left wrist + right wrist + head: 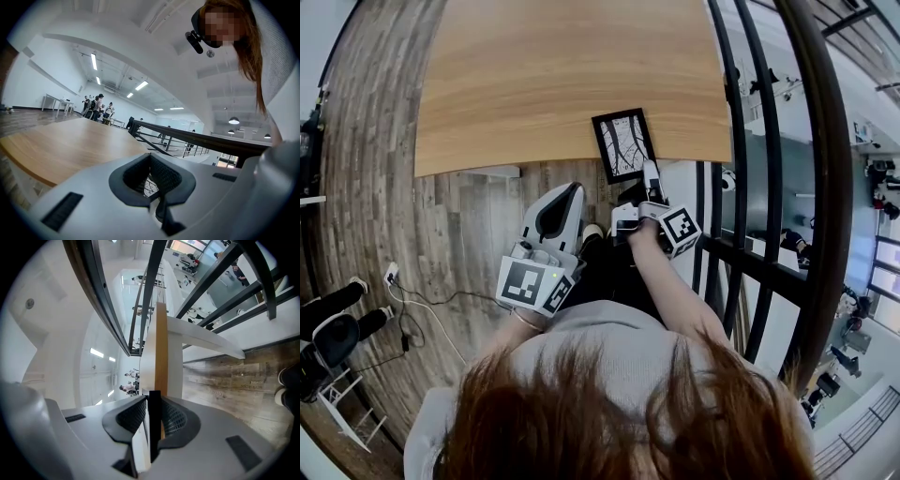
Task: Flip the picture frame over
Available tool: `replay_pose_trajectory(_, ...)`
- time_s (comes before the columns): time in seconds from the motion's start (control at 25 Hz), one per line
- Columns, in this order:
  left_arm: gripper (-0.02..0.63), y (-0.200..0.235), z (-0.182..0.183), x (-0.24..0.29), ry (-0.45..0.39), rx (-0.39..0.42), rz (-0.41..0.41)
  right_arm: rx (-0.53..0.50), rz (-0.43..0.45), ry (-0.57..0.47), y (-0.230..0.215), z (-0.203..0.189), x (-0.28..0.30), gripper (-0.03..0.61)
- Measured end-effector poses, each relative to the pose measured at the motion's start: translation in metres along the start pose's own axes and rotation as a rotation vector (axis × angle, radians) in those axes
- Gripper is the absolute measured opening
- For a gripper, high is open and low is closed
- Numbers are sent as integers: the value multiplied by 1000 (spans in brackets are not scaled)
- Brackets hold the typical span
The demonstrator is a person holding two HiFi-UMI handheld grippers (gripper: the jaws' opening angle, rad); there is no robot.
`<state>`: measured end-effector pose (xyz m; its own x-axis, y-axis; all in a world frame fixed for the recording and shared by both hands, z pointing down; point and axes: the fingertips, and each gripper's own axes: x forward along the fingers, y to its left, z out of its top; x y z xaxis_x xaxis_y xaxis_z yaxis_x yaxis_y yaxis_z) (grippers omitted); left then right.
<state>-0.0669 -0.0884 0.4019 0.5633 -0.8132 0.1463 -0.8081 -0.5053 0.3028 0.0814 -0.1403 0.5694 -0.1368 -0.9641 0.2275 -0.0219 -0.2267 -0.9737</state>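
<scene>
The black picture frame [625, 143] lies at the near edge of the wooden table [534, 84], picture side up with a branch drawing, overhanging the edge a little. My right gripper [650, 173] is shut on its near edge. In the right gripper view the frame's thin black edge [153, 401] stands between the dark pads of the right gripper [152, 420], with the table's edge [161, 348] beyond. My left gripper [572, 190] hangs below and left of the frame, clear of the table, its jaws together and holding nothing. In the left gripper view the left gripper [152, 180] points across the tabletop [65, 145].
A black metal railing [750, 187] runs close along the right of the table. Cables [412, 314] lie on the wooden floor at left, near someone's shoes [337, 323]. Several people [96, 104] stand far off beyond the table.
</scene>
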Motion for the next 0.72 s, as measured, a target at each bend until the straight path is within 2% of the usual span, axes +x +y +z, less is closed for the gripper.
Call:
replay_pose_trajectory(0.2, 6, 1, 0, -1, -5, -1, 0, 54, 16, 6, -1, -1, 3, 87)
replay_pose_trajectory(0.36, 6, 0, 3, 0, -6, -4, -2, 110, 61, 27, 0, -4, 5, 87)
replay_pose_trajectory(0.52, 6, 0, 1, 0, -1, -4, -3, 75, 105, 79, 13, -13, 8, 87)
replay_pose_trajectory(0.72, 6, 2, -2, 0, 5, -5, 6, 7, 71, 124, 6, -16, 11, 109)
